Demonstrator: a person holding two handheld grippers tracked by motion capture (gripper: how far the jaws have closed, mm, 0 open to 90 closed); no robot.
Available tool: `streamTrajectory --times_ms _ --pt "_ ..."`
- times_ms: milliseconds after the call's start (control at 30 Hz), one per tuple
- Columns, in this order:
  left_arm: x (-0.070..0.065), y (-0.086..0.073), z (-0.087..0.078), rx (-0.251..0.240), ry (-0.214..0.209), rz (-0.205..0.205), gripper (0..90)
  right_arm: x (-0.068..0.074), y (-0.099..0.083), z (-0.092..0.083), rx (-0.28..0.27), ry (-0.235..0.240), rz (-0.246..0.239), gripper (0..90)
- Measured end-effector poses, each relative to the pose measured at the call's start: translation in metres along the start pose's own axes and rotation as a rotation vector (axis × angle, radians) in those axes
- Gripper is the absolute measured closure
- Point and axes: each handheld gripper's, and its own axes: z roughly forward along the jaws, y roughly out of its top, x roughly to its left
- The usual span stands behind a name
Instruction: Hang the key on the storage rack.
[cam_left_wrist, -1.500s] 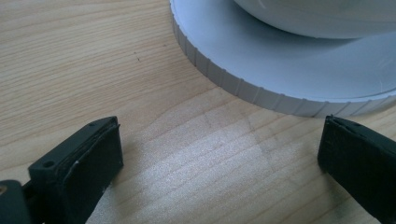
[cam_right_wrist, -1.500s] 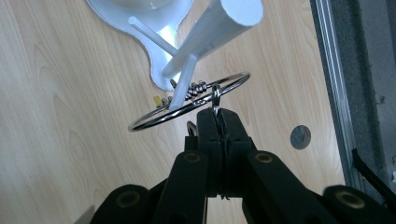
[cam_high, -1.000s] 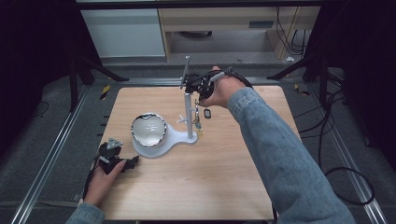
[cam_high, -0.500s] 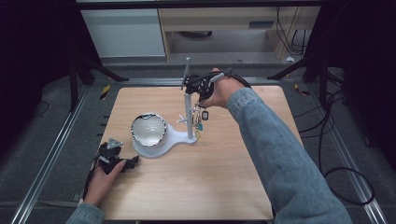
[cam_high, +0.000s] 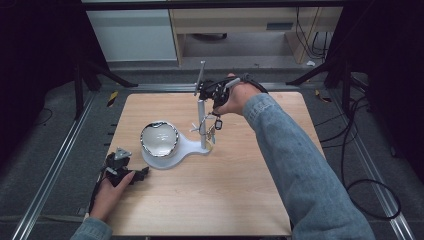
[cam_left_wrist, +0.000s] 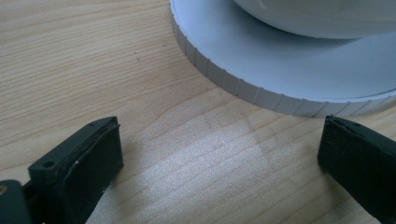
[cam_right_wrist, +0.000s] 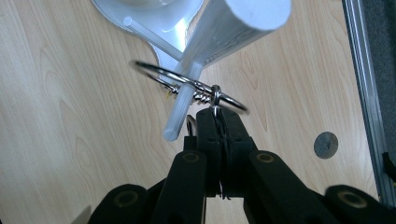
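A wooden desk (cam_high: 225, 200) was seen from above, with a white stand (cam_high: 202, 120) near its middle. The stand had a round white base (cam_high: 167, 155), and a shiny silver bowl (cam_high: 159, 139) was set on that base. A thin white post rose from the base, and small pegs (cam_right_wrist: 180, 109) stuck out from the post.

The right claw (cam_high: 216, 97) was held up beside the post, at the far side of the desk. In the right gripper view, the right claw (cam_right_wrist: 219, 133) was squeezed shut on a key ring (cam_right_wrist: 189, 86). The ring was looped around a white peg, and the post stood just behind it. A small dark tag (cam_high: 218, 124) was seen hanging below the claw in the high view. A small round grey disc (cam_right_wrist: 325, 144) was set in the desk, well apart from the stand.

The left claw (cam_high: 120, 167) was rested on the desk near its left edge, just beside the round base. In the left gripper view, its jaws were spread wide apart, with bare wood between them. The ridged rim of the base (cam_left_wrist: 261, 91) was seen just ahead of them.
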Motion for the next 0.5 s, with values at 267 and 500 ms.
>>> streamTrajectory --times_ms 267,500 --pt "0.000 0.000 0.000 0.000 0.000 0.000 0.0 -0.002 -0.001 -0.007 -0.032 -0.011 0.011 86.6" --pt "0.000 0.000 0.000 0.001 0.000 0.000 0.0 -0.003 -0.007 -0.012 -0.033 -0.026 0.027 86.7"
